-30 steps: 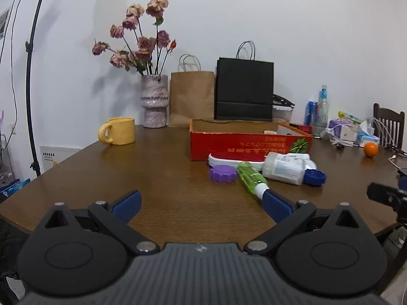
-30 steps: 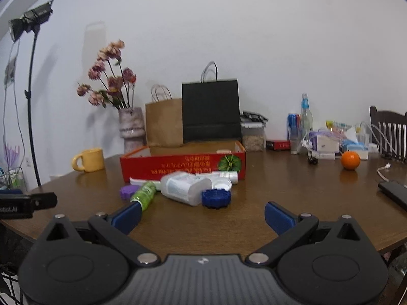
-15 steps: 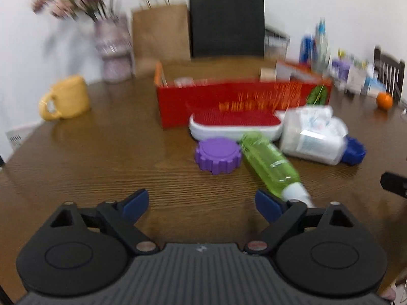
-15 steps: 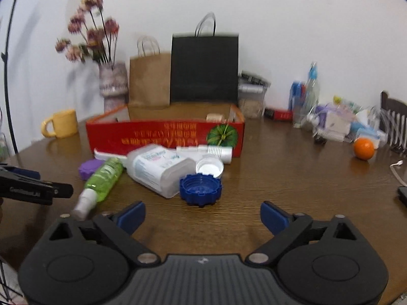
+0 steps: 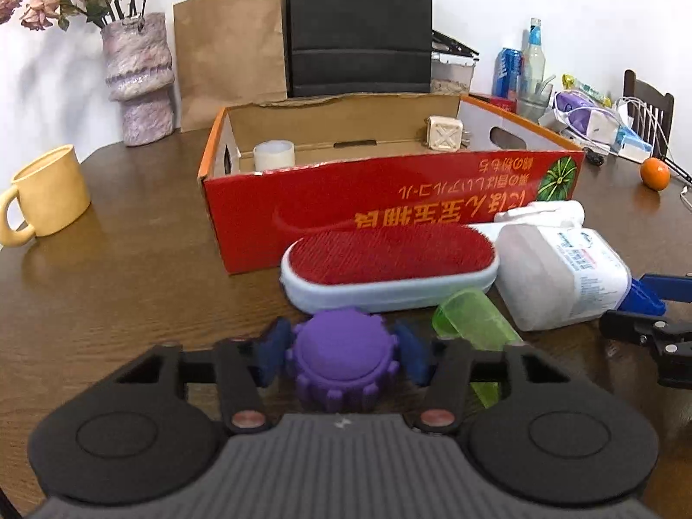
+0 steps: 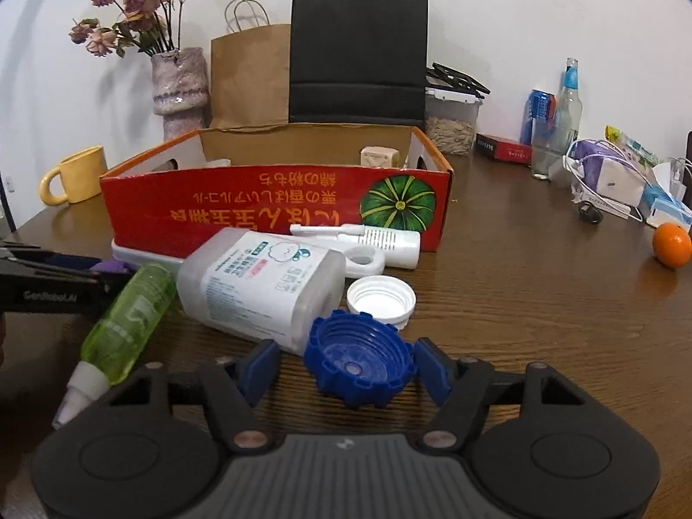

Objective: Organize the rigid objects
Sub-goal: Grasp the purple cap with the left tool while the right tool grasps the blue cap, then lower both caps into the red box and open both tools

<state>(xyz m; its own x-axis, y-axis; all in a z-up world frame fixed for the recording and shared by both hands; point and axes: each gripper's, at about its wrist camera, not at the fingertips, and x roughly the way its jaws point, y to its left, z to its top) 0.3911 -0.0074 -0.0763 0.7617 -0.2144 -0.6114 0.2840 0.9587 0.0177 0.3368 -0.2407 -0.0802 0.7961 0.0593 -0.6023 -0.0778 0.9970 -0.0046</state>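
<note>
The left tongs [image 5: 341, 357] have just been closing around the ridged purple plastic cap [image 5: 341, 361]; their blue pads sit just beside its sides, and contact cannot be told. The right tongs [image 6: 351, 366] have likewise been narrowing around the toothed blue screw lid [image 6: 358, 359], with a gap on the left. Both lie on the near brown wooden surface [image 6: 540, 302], in front of the red cardboard box [image 6: 277, 212]. My worry: ribbed rims could slip or tilt, nudging the white labelled bottle [image 6: 264, 285]. "GenRobot.AI" reads on the left tongs' arm; the box's inverted yellow script is unreadable.
</note>
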